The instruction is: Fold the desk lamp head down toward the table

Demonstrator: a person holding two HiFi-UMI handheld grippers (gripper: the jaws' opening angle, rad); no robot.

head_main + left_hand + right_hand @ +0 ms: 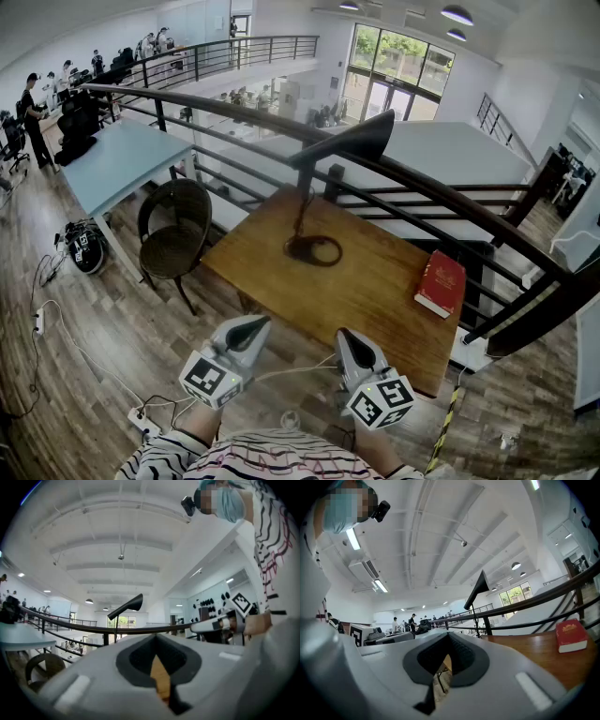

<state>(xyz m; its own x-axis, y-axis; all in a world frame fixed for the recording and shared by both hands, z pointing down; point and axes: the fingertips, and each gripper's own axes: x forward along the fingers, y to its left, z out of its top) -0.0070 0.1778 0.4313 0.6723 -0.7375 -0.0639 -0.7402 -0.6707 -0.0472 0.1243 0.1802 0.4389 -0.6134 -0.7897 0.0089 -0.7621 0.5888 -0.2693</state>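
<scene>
A black desk lamp stands on the wooden table [375, 300], its ring base [315, 250] toward the far left. Its thin stem rises to a cone-shaped head [352, 141] that is raised and points right. Both grippers hover level at the table's near edge, well short of the lamp. My left gripper [249, 325] and right gripper [348, 337] are shut and hold nothing. The lamp head [126, 606] shows high above the left gripper's closed jaws [157, 644]. The right gripper view has the lamp head [477, 589] up over its own closed jaws [449, 641].
A red book [441, 283] lies at the table's right edge, also the book [571, 636]. A dark railing [450, 202] runs behind the table. A round wicker chair [174, 234] stands at its left. A light-blue table [117, 159], floor cables and a power strip [141, 422] are further left.
</scene>
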